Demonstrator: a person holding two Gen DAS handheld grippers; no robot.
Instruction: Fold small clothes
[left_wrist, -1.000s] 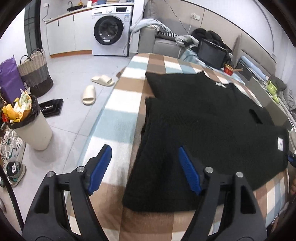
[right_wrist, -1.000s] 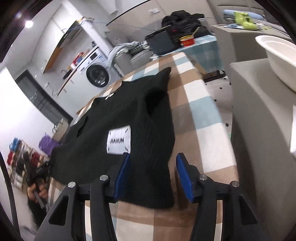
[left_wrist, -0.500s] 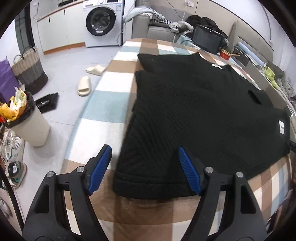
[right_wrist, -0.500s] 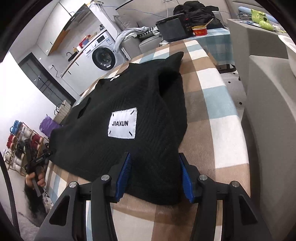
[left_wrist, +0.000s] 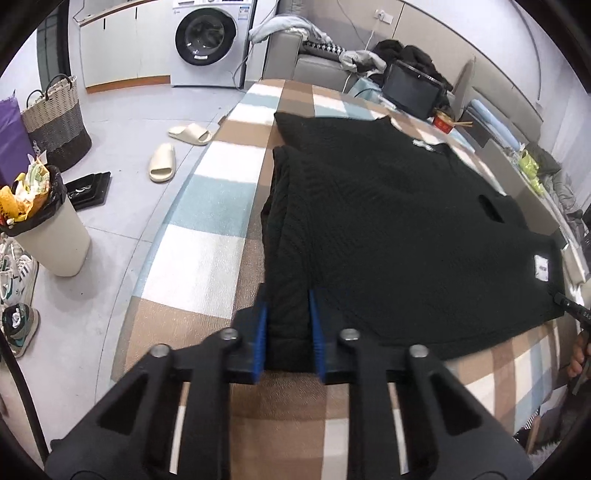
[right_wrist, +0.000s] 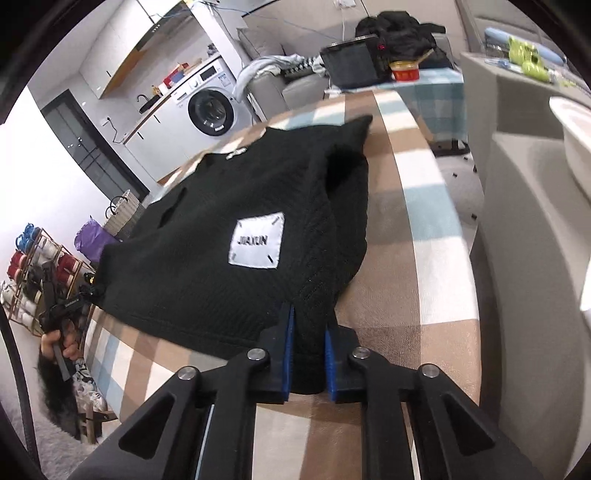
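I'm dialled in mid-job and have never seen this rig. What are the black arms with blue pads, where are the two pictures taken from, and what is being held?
There is no robot: a person holds one clamp-like tool in each hand, with a wide-angle camera on each looking along its fingers. One picture looks out from the left tool, the other from the right tool. A black sweater with a white label lies on a checked cloth. Both tools are closing their blue pads on the sweater's near hem, one at each corner. The person's hand on the left tool shows in the right tool's picture.

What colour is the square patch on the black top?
The square fabric patch on the black knitted top is white with dark lettering, clearest in the right wrist view.
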